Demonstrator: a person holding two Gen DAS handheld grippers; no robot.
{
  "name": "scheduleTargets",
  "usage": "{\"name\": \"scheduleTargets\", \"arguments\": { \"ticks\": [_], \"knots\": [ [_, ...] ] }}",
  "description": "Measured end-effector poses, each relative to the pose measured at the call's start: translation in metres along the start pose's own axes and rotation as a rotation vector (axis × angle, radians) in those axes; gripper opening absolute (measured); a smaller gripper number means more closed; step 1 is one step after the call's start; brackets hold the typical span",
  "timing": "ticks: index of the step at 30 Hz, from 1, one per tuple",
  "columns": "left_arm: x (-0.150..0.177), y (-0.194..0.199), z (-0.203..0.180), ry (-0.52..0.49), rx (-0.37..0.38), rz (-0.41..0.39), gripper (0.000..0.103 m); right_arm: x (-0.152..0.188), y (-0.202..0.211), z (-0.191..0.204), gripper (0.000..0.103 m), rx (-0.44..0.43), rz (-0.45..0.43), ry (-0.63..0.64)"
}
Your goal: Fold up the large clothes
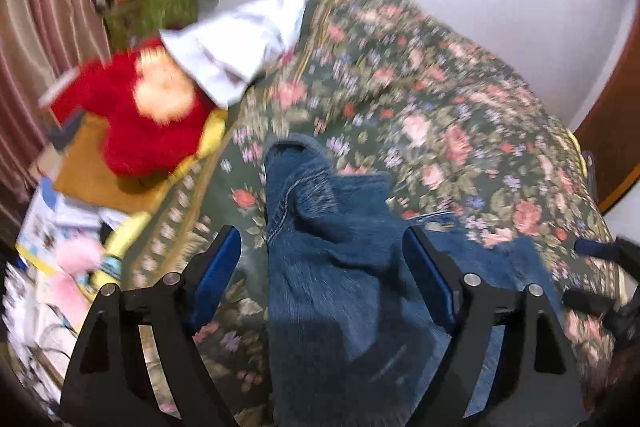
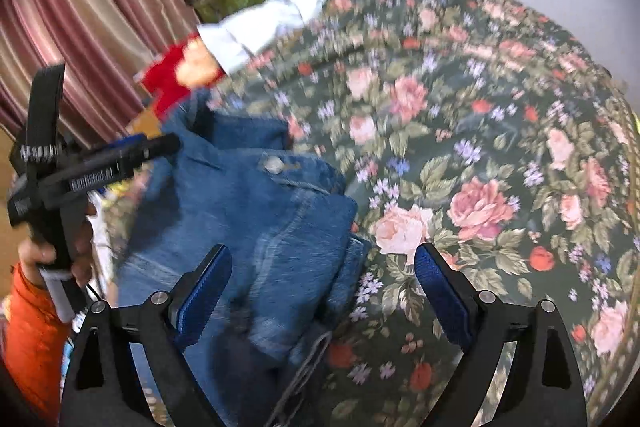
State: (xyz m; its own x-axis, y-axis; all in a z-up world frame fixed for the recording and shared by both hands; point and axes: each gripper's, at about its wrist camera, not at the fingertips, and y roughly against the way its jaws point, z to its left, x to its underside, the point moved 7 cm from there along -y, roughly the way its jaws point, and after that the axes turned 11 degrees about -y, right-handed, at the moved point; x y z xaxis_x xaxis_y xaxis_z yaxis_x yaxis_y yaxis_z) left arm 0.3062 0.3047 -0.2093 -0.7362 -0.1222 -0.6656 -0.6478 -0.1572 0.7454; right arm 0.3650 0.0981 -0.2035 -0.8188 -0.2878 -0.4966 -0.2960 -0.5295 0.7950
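A pair of blue jeans [image 1: 332,267] lies folded over on the floral bedspread [image 1: 440,99]. In the left wrist view my left gripper [image 1: 322,247] is open, its blue pads either side of the denim and above it. In the right wrist view the jeans [image 2: 248,219] show a metal button [image 2: 273,165] at the waistband. My right gripper [image 2: 324,267] is open over the jeans' right edge. The left gripper [image 2: 96,163] appears at the left of that view, held by a hand in an orange sleeve; the right gripper's tips show at the right edge of the left wrist view [image 1: 600,267].
A white garment [image 1: 236,43] lies at the bed's far left corner. A red plush toy [image 1: 140,111], a green basket of clutter [image 1: 152,7], boxes and a striped curtain [image 1: 44,27] stand left of the bed. A wooden door [image 1: 612,115] is on the right.
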Motion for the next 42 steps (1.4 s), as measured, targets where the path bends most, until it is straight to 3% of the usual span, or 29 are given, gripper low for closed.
{"name": "scheduleTargets", "arguments": {
  "ticks": [5,11,16,21,30,34,42],
  "knots": [
    [-0.010,0.079,-0.013,-0.048,-0.004,-0.139,0.084,-0.008,0.071,0.023,0.092,-0.046,-0.138,0.016],
    [-0.011,0.184,-0.026,-0.037,-0.006,-0.326,0.084,-0.001,0.174,0.056,0.092,-0.100,-0.363,0.047],
    [0.003,0.270,-0.040,-0.018,-0.013,-0.484,0.084,0.025,0.253,0.084,0.092,-0.111,-0.557,0.103],
    [0.030,0.325,-0.059,-0.013,-0.030,-0.596,0.084,0.067,0.309,0.109,0.092,-0.119,-0.702,0.133],
    [0.070,0.364,-0.087,-0.024,-0.124,-0.671,0.087,0.122,0.329,0.130,0.095,-0.051,-0.760,0.147],
    [0.080,0.365,-0.091,-0.009,-0.114,-0.664,0.091,0.133,0.329,0.130,0.103,-0.022,-0.763,0.136],
    [0.088,0.365,-0.089,0.022,-0.087,-0.653,0.094,0.137,0.326,0.123,0.103,0.011,-0.754,0.106]
  ]
}}
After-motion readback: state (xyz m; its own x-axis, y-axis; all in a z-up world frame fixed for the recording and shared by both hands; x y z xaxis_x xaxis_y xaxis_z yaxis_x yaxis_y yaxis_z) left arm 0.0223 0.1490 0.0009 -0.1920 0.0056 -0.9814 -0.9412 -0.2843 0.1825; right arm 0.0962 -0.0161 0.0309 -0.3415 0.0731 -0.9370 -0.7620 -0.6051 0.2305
